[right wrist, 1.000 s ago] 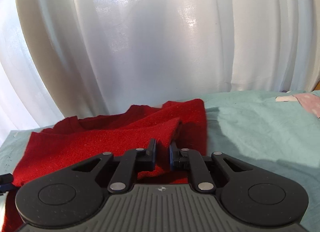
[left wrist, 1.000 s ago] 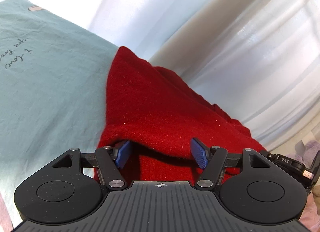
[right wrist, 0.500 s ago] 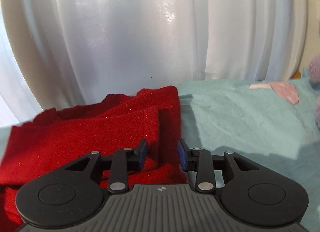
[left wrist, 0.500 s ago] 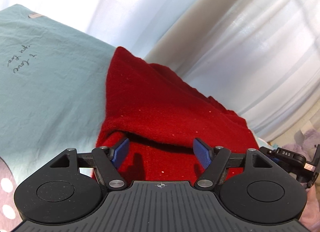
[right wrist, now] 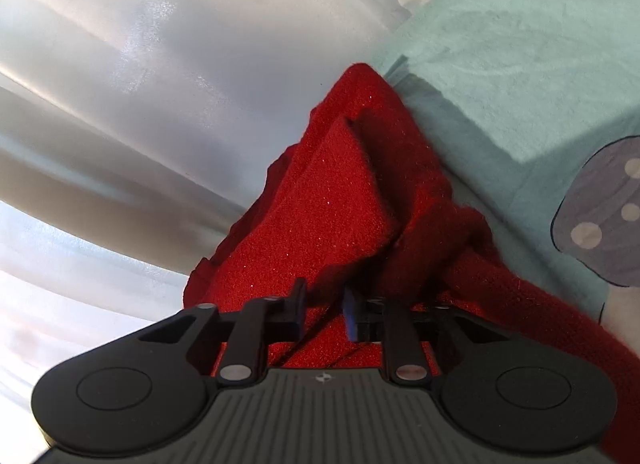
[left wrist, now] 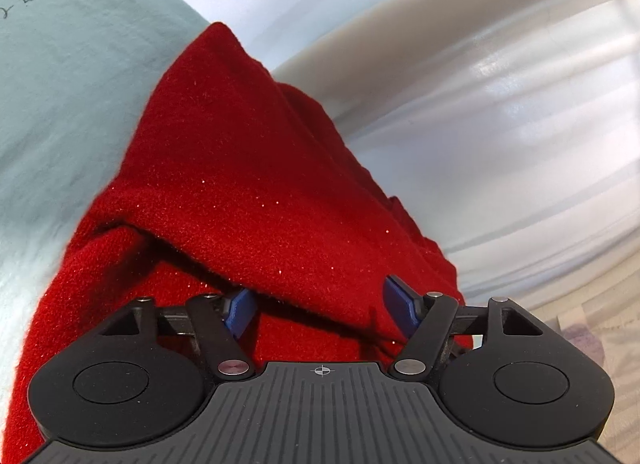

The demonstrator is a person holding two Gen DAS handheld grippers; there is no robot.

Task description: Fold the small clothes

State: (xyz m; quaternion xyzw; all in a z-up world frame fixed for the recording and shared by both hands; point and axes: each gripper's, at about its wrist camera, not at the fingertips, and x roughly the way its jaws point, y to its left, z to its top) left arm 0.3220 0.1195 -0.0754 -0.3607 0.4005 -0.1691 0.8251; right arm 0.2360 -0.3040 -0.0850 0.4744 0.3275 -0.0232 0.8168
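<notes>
A red fleece garment (left wrist: 256, 168) lies folded in layers on a pale teal sheet (left wrist: 64, 76). My left gripper (left wrist: 320, 310) is open, its blue pads (left wrist: 240, 312) spread wide on either side of a folded edge of the garment. In the right wrist view the same garment (right wrist: 332, 208) lies bunched, with one strip running off to the lower right. My right gripper (right wrist: 325, 314) has a moderate gap between its jaws, right over the garment's near edge, and the cloth shows through the gap.
White curtains (left wrist: 500, 84) hang behind the bed and fill the left of the right wrist view (right wrist: 140, 84). A grey-blue piece with pale dots (right wrist: 600, 216) lies on the teal sheet (right wrist: 520, 44) to the right.
My right gripper went from shut on the garment's edge to open. Both grippers tilted and moved closer to the garment. The left stayed open.
</notes>
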